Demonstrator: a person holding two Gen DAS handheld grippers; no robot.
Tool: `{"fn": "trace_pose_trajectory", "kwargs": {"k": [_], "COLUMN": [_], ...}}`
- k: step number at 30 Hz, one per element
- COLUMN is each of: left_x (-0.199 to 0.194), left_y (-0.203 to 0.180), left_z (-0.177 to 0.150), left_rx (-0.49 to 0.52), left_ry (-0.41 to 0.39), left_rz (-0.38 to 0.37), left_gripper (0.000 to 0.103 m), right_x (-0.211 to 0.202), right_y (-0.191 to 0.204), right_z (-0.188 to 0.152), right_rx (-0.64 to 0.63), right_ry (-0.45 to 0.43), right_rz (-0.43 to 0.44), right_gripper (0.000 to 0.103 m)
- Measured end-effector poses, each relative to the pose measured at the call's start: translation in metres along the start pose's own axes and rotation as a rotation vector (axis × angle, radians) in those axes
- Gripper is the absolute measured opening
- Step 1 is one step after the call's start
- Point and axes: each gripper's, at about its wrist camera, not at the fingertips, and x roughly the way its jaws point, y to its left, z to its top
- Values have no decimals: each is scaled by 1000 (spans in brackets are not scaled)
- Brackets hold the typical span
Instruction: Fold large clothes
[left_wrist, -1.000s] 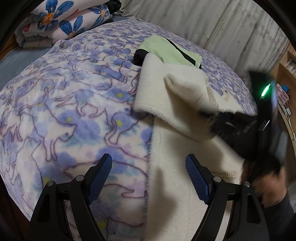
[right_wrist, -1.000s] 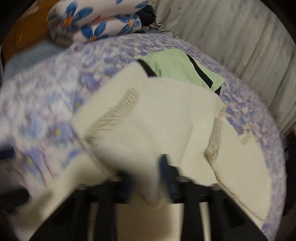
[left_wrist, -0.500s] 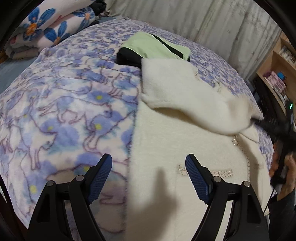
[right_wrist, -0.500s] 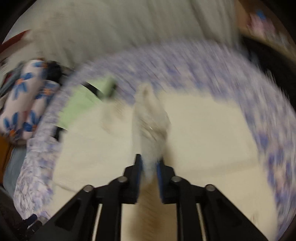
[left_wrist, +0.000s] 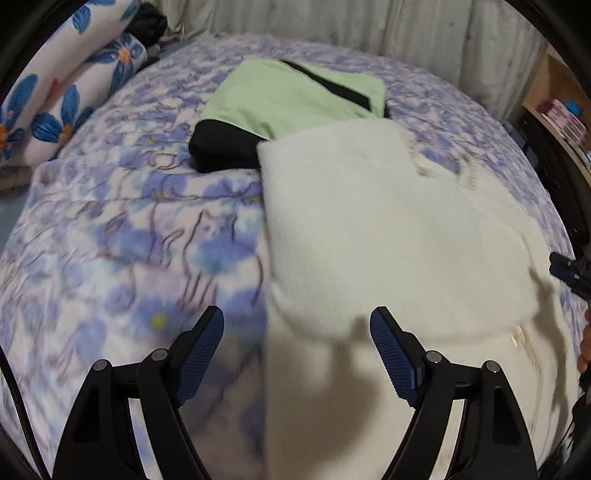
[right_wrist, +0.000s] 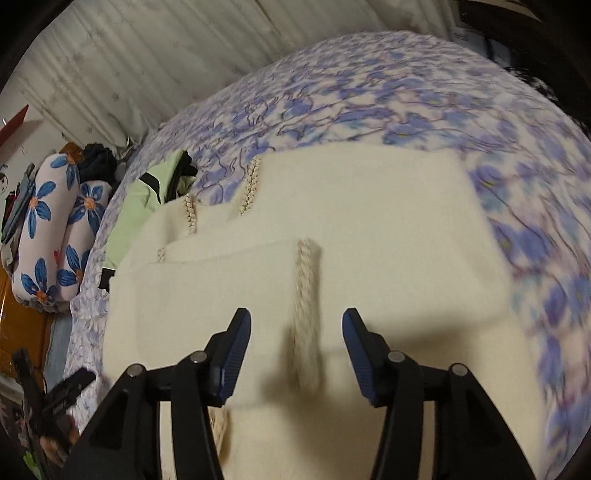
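Observation:
A large cream fleece garment (left_wrist: 388, 229) lies on the blue flowered bedspread (left_wrist: 122, 236), with its far part folded over the near part. It fills the right wrist view (right_wrist: 332, 229), where braided trim (right_wrist: 304, 295) runs between my fingers. My left gripper (left_wrist: 297, 350) is open and empty just above the garment's left edge. My right gripper (right_wrist: 295, 347) is open and empty over the folded layer. Its tips show at the right edge of the left wrist view (left_wrist: 569, 269).
A folded green and black garment (left_wrist: 291, 99) lies beyond the cream one. Flowered pillows (left_wrist: 55, 96) are stacked at the far left. A curtain (left_wrist: 369, 26) hangs behind the bed. A shelf (left_wrist: 557, 107) stands at the right.
My right gripper carried the cream flap across to the right, laid it down and opened. My left gripper moved forward along the garment's left edge and stayed open.

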Motion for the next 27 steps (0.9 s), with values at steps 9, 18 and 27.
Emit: {"fn": "trace_pose_trajectory", "kwargs": {"k": [9,18,27], "left_x": [60,74,52], "left_y": [8,-1,-5], "left_z": [49,68,64], "left_rx": [-6,-71,-116], "left_ry": [33,-55,-277], "left_rz": [27,19,87], "left_gripper": [80,14,10], "right_x": [55,37,28], "right_y": [14,42,57], "right_z": [10,11,52], "right_rx": [-130,-303,-236], "right_ry": [51,-72,-254], "right_rz": [-28,-80,-45], "right_gripper": [53,17,17]}}
